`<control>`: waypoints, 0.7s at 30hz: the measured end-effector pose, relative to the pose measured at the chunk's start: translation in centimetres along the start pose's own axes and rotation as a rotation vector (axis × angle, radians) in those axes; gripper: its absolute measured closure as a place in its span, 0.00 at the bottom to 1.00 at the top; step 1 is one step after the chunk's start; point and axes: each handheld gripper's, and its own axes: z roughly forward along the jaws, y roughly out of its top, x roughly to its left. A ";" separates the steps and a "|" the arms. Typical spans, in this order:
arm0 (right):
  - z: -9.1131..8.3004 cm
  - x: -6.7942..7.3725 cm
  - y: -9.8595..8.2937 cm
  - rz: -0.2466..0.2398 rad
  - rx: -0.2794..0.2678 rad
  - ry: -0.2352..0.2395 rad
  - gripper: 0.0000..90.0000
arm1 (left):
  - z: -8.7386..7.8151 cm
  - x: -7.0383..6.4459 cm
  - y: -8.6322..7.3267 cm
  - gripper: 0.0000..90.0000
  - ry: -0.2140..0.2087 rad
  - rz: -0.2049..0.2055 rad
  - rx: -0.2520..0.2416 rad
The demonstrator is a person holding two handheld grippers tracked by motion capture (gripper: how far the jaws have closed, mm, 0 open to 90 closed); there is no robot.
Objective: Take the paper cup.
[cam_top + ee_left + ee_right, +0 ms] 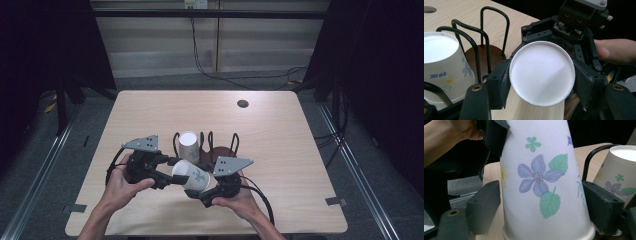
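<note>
Paper cup in transfer between two grippers, beside a wire cup rack.

The flowered paper cup [192, 176] lies on its side above the table [280, 150], just in front of the rack [220, 145], base toward the left gripper [167, 175] and rim toward the right gripper [200, 192]. A second cup [189, 146] already stands inverted in the rack, so one placement appears done and this cup remains to be seated in a free slot. In the left gripper view the jaws close on the cup's base end from both sides. In the right gripper view the jaws flank the cup wall near the rim; whether they press it or stand just clear cannot be told.
</note>
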 end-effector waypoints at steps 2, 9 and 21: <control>0.0 0.0 0.0 -0.009 -0.002 -0.005 0.26 | -0.2 0.0 0.0 0.41 -0.004 -0.005 -0.005; -0.2 -0.1 0.1 -0.007 -0.012 -0.001 0.31 | -0.2 0.3 0.1 0.41 -0.012 -0.011 -0.015; -0.4 -0.4 0.1 0.010 0.009 -0.004 0.32 | 0.0 0.9 0.0 0.40 -0.024 -0.039 -0.016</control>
